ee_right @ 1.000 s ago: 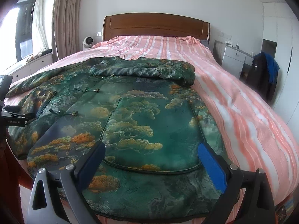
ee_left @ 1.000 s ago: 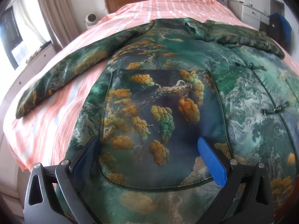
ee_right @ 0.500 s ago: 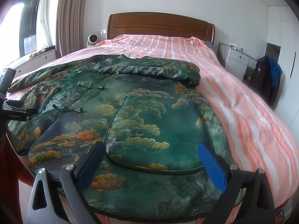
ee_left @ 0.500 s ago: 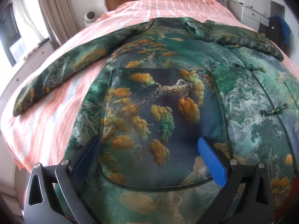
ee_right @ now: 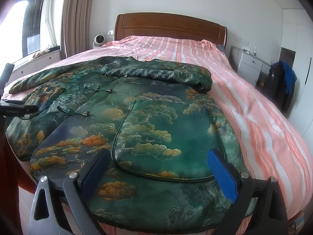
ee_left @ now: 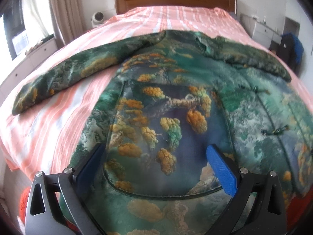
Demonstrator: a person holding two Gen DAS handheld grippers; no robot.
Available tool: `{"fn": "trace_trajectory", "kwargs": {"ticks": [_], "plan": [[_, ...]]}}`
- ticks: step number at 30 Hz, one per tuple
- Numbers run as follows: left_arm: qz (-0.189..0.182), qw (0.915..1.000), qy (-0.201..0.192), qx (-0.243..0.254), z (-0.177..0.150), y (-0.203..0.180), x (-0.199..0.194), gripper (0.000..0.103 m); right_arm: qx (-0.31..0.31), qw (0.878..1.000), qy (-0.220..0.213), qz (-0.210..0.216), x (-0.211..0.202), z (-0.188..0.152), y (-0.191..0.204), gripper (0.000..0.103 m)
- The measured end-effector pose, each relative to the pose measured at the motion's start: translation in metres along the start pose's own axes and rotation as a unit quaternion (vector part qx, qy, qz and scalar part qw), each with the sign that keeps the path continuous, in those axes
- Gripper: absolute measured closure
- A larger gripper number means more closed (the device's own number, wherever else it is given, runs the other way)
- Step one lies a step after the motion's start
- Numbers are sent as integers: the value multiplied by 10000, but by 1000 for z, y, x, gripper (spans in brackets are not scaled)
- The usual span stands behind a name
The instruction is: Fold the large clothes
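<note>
A large green padded jacket (ee_left: 172, 101) (ee_right: 148, 117) with orange and gold tree print lies face up on the bed. Its left sleeve (ee_left: 74, 76) stretches out across the sheet; its right sleeve (ee_right: 160, 72) is folded across the chest below the collar. My left gripper (ee_left: 156, 156) hovers open over the left patch pocket (ee_left: 166, 135), near the hem. Over the right patch pocket (ee_right: 166, 137) my right gripper (ee_right: 158, 162) is open too. Neither holds cloth. The left gripper's body (ee_right: 15, 109) shows at the left edge of the right wrist view.
The bed has a pink striped sheet (ee_right: 254, 117) and a wooden headboard (ee_right: 170, 27). A small white fan (ee_right: 98, 40) stands left of the headboard. A white nightstand (ee_right: 250, 66) and a dark bag with blue cloth (ee_right: 281, 82) are on the right. Curtains and a window seat are on the left.
Both cameras have pulled back and risen slightly, so more of the bed and headboard shows. The jacket has not moved. Both grippers stay open.
</note>
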State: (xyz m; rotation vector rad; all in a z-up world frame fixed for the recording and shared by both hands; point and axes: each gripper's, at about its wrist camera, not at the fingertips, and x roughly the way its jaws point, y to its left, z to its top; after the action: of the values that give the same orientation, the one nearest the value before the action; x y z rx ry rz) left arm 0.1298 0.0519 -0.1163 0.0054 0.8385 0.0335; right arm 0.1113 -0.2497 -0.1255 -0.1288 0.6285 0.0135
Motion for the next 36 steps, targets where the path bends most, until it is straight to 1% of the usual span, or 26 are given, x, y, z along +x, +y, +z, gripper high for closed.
{"fn": "trace_trajectory", "kwargs": {"ticks": [4,7,14,19,22,26,30,33,36], "plan": [[55,9997,-185,-141,4,4,-9,0,-4,10000,-2,3,0,0,0,5],[97,9994,-242,-206,6,7,-12,0,-1,10000,2,8,0,0,0,5],[107,9987,-240,-445,15,20,-15,0,-3,10000,-11,15,0,1,0,5],[38,9970,-170,-752,29,41,-17,0,3,10000,-11,12,0,0,1,5],[110,9964,-157,-826,39,59,-20,0,0,10000,-10,15,0,0,0,5],[164,9946,-41,-1026,47,82,-19,0,-16,10000,2,38,0,1,1,5],[245,9897,249,-1388,48,104,-11,0,-20,10000,27,68,2,1,2,5],[308,9874,375,-1504,44,111,-3,0,-18,10000,44,76,3,0,2,5],[332,9869,468,-1508,42,113,3,0,-38,10000,57,72,4,0,4,5]]}}
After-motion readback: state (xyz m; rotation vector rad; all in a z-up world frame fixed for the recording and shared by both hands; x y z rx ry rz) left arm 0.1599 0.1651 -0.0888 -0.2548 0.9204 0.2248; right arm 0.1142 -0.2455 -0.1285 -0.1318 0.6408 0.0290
